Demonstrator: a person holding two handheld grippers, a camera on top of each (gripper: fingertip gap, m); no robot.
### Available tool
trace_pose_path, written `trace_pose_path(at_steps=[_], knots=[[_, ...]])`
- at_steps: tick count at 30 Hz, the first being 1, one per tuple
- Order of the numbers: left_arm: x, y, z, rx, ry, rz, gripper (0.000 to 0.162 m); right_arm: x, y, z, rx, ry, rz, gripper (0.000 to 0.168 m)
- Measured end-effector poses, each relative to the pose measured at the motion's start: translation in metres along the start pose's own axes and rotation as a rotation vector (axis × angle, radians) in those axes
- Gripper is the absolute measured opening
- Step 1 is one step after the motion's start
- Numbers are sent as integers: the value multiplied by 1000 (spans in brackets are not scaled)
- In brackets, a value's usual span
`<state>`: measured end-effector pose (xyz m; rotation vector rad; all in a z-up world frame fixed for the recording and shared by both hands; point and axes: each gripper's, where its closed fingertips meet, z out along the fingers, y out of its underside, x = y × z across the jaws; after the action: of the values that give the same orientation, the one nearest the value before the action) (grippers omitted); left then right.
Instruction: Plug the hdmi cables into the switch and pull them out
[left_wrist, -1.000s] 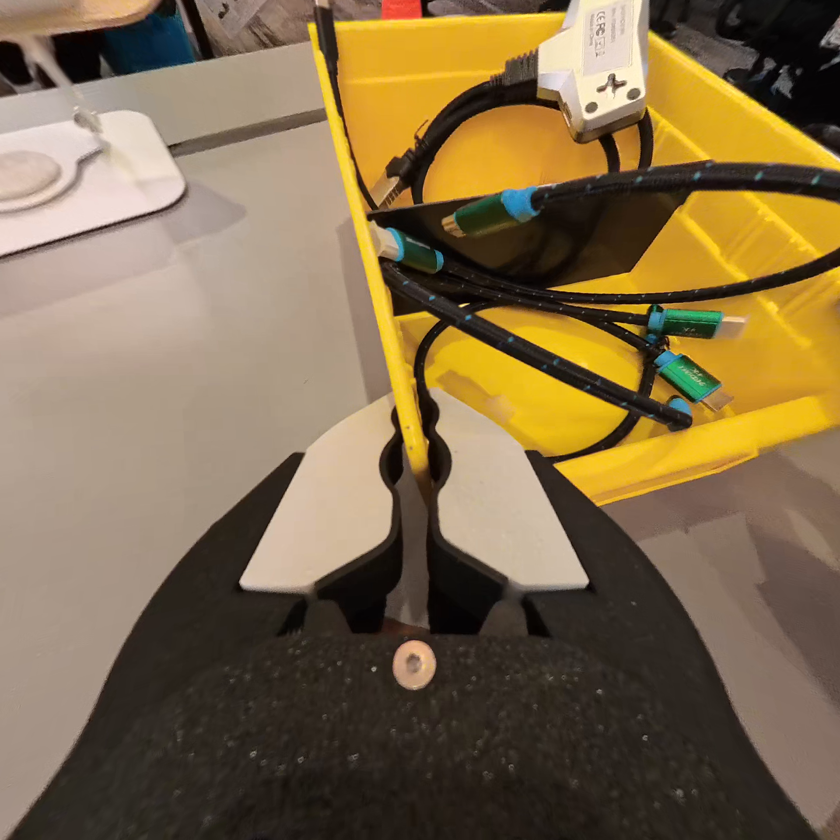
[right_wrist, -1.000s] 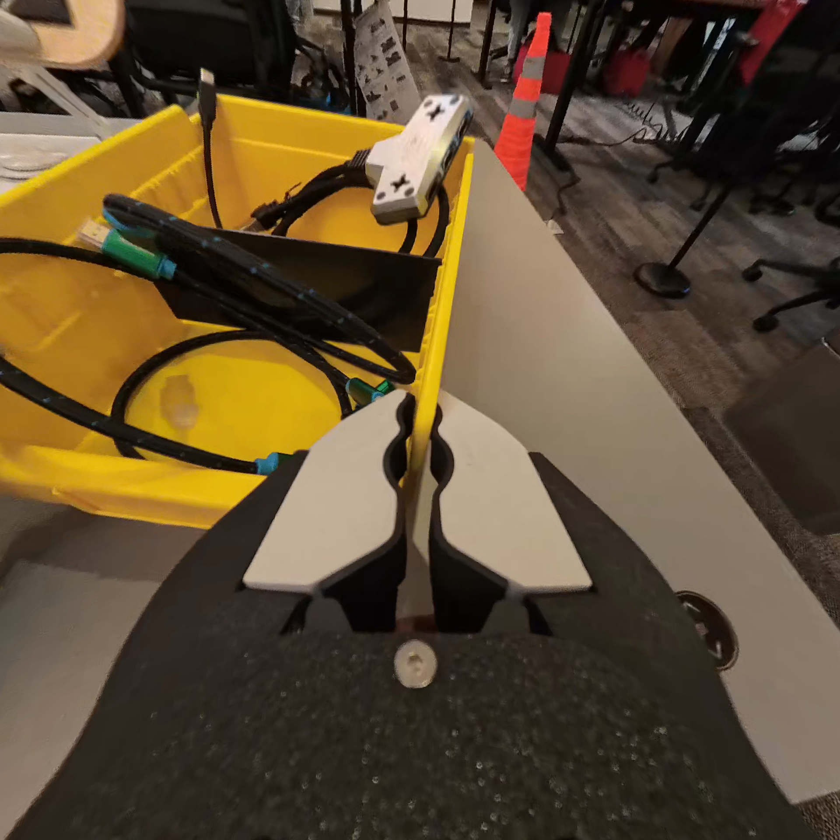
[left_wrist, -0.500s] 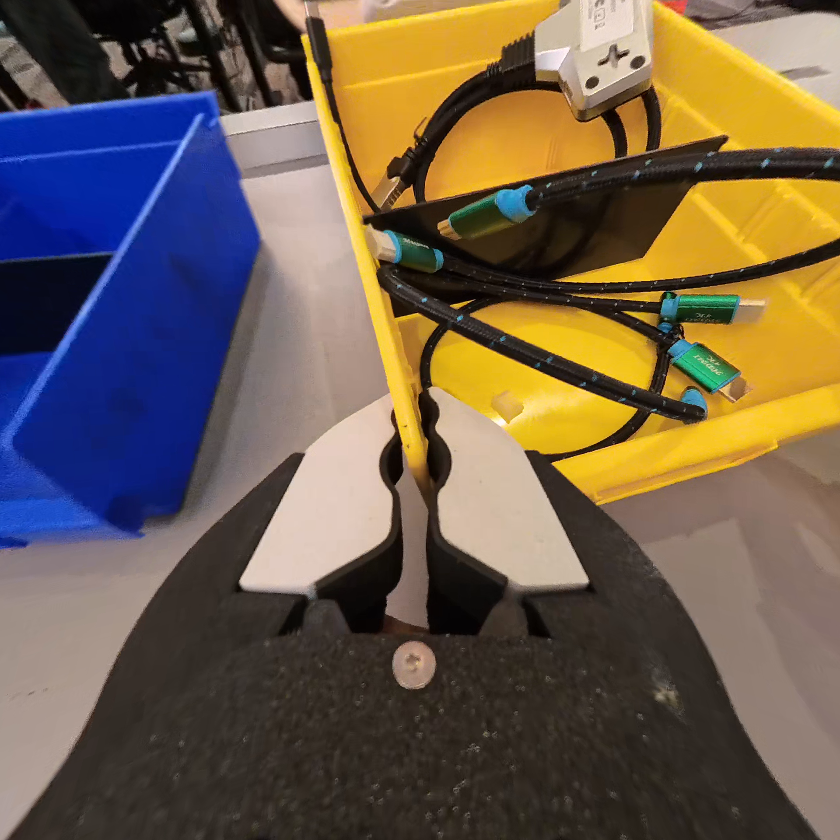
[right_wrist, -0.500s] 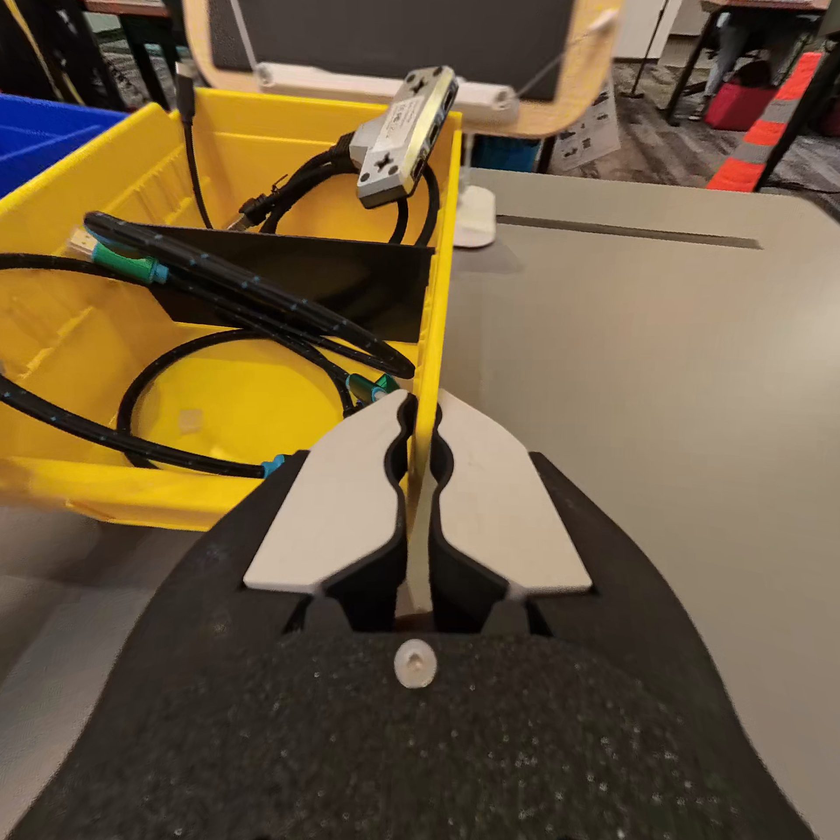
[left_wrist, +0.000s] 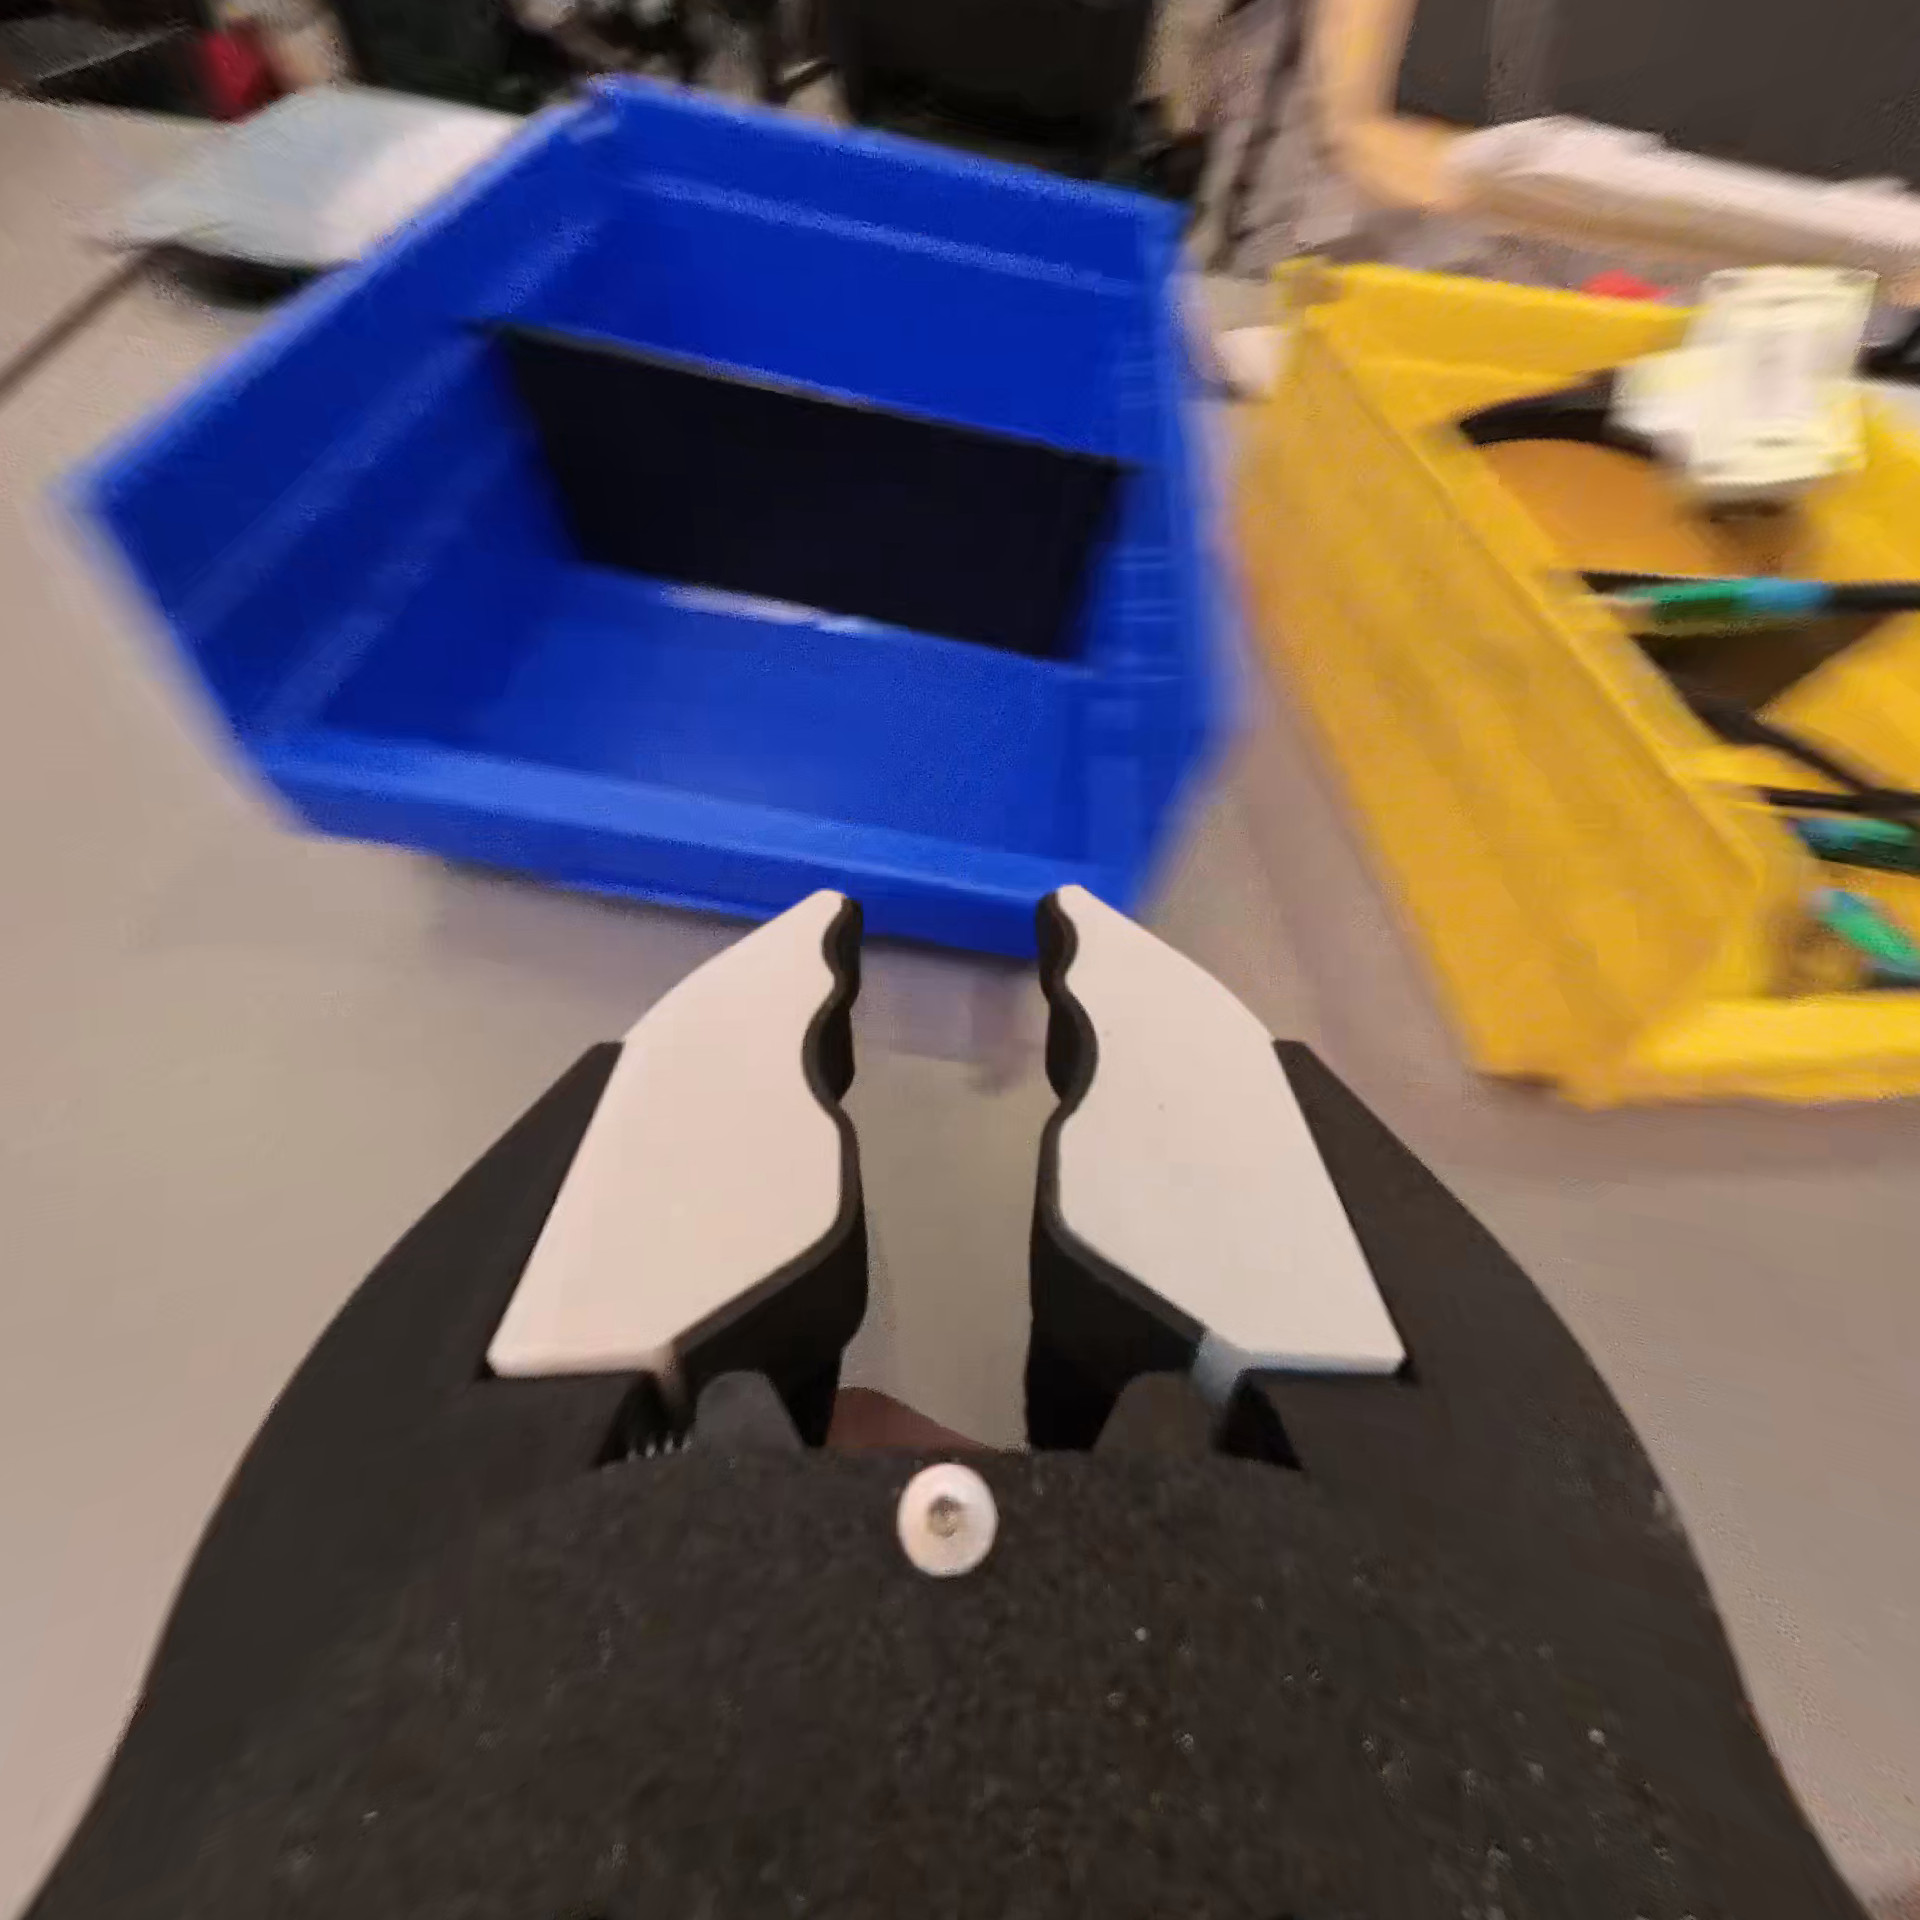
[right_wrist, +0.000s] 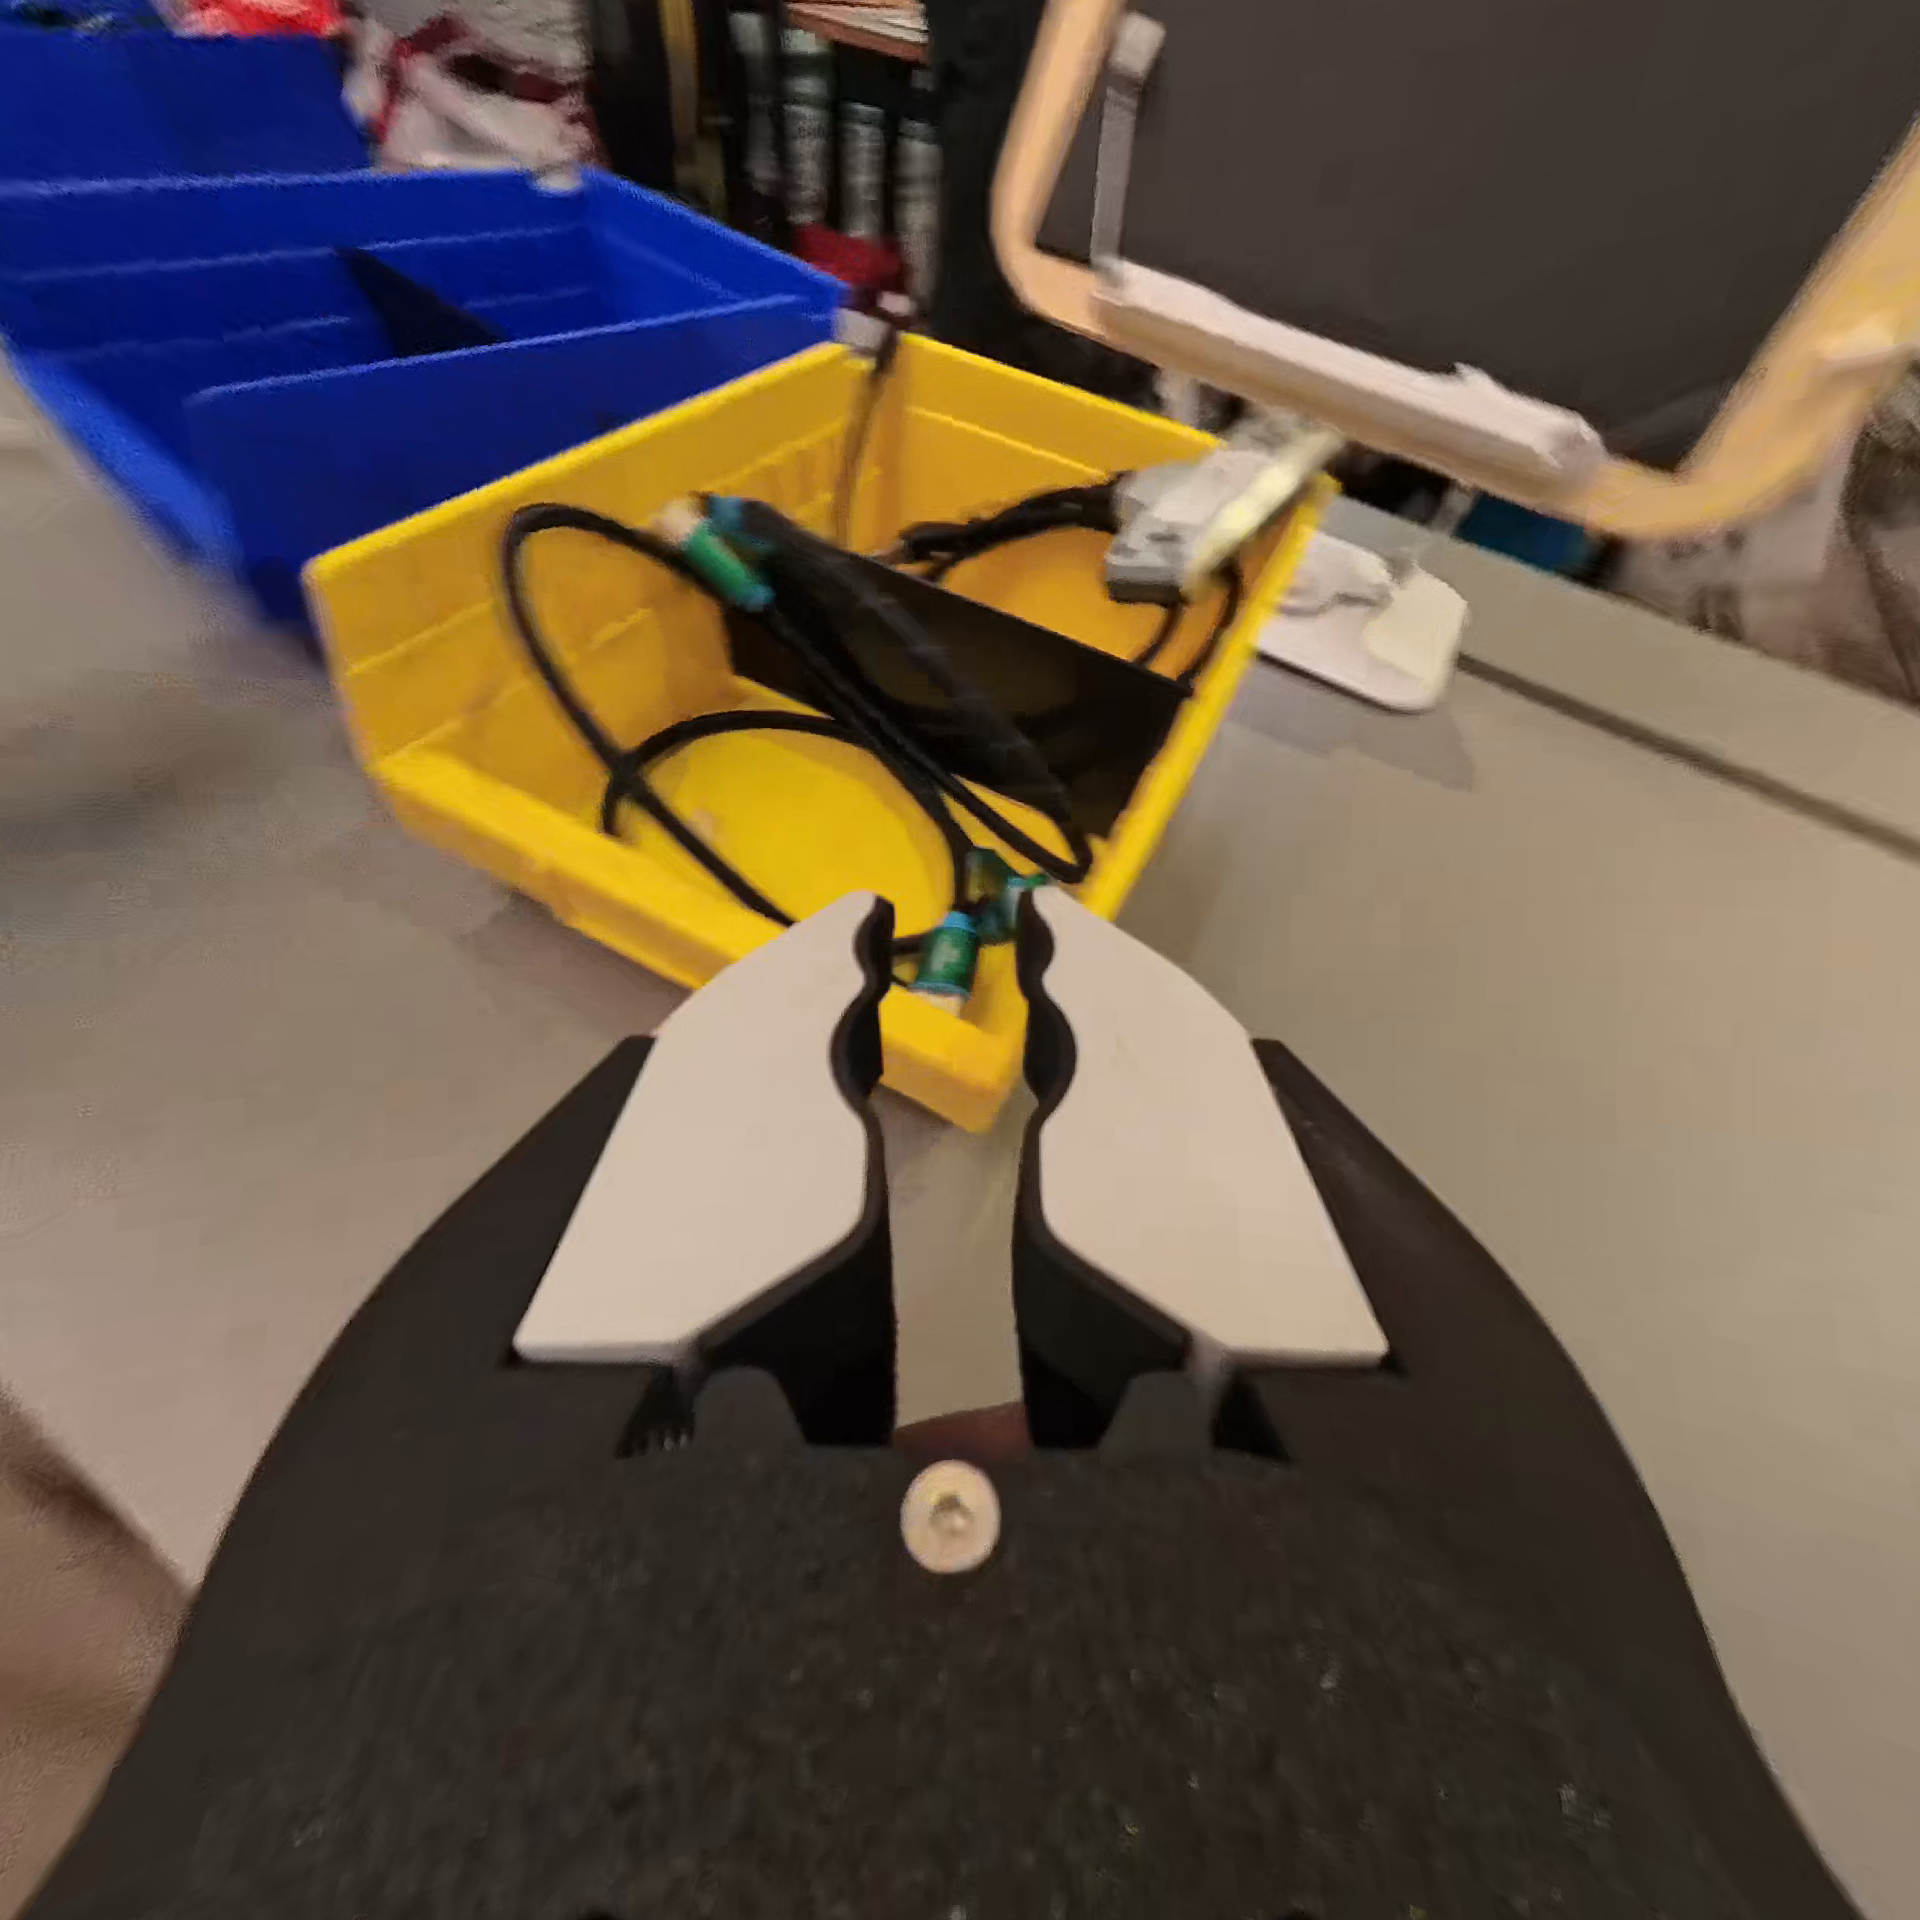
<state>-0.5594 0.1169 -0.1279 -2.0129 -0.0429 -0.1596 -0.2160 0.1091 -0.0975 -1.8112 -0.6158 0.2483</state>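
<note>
Ahead of the left claw (left_wrist: 949, 920), parted and holding nothing, sits one blue bin (left_wrist: 665, 790) with one dark divider, and one yellow bin (left_wrist: 1455, 748) to its right on the grey surface (left_wrist: 260, 1039). From the right view, the right claw (right_wrist: 954, 920) gapes empty before that yellow bin (right_wrist: 468, 665), which holds the black cables (right_wrist: 582, 707), three green plugs visible, and one grey switch (right_wrist: 1174, 525).
</note>
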Motion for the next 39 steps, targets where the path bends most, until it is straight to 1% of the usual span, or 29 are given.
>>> trace_pose_path(at_steps=[2, 4, 6, 7, 8, 9, 10, 11, 13, 14, 15, 16, 17, 19, 21, 22, 24, 26, 27, 29, 31, 34, 36, 39], knots=[[-66, -7, 14, -10, -82, -8, 42, -32, -5, 3, -4, -102, -122, 22], [-119, -20, 31, -23, -181, 13, 53, -83, -2, 9, -33, -288, -179, 18], [-139, -38, 52, -8, -145, 27, 54, -142, 4, 9, -72, -507, -124, 21], [-143, -41, 65, -33, -99, 14, 54, -169, 6, 8, -91, -594, -85, 23], [-144, -42, 76, -70, -53, 4, 49, -193, 7, 5, -99, -662, -49, 23], [-143, -42, 85, -102, -6, 5, 29, -216, 7, 2, -93, -722, -17, 23], [-142, -40, 89, -123, 29, -2, 6, -235, 8, -2, -86, -768, -1, 23], [-140, -39, 88, -122, 56, -28, 5, -248, 10, -2, -84, -781, -1, 23], [-136, -33, 79, -111, 33, -8, 4, -260, 12, 8, -79, -727, -18, 24], [-133, -28, 69, -117, 7, 21, 3, -258, 11, 17, -73, -661, -28, 27], [-129, -22, 58, -120, -22, 39, 3, -247, 9, 31, -75, -526, -40, 29], [-123, -15, 46, -115, -43, 41, 3, -231, 7, 43, -86, -372, -45, 25], [-117, -8, 33, -108, -57, 43, 4, -224, 1, 51, -79, -289, -41, 24], [-106, 7, 5, -112, -99, 69, 4, -224, -15, 61, -23, -240, -42, 42], [-97, 21, -22, -116, -136, 78, 4, -224, -29, 72, 14, -201, -37, 51], [-93, 28, -34, -109, -149, 73, 4, -223, -33, 79, 17, -173, -27, 51], [-85, 40, -57, -102, -162, 61, 4, -224, -32, 91, -24, -149, -6, 46], [-80, 50, -78, -103, -180, 58, 4, -231, -20, 101, -111, -154, 27, 26], [-79, 54, -88, -93, -195, 49, 4, -232, -14, 102, -155, -129, 43, 17], [-77, 55, -112, -34, -260, 58, 3, -238, -13, 97, -186, -140, 22, 10], [-73, 49, -135, 19, -314, 70, 3, -242, -18, 87, -151, -133, -15, 8], [-57, 21, -156, 110, -346, 85, 4, -233, -51, 64, -21, -102, -36, 7], [-35, -10, -159, 179, -324, 90, 4, -211, -83, 48, 52, -79, -12, 6], [14, -63, -143, 261, -252, 157, 5, -153, -128, 26, 144, 15, -18, 5]])
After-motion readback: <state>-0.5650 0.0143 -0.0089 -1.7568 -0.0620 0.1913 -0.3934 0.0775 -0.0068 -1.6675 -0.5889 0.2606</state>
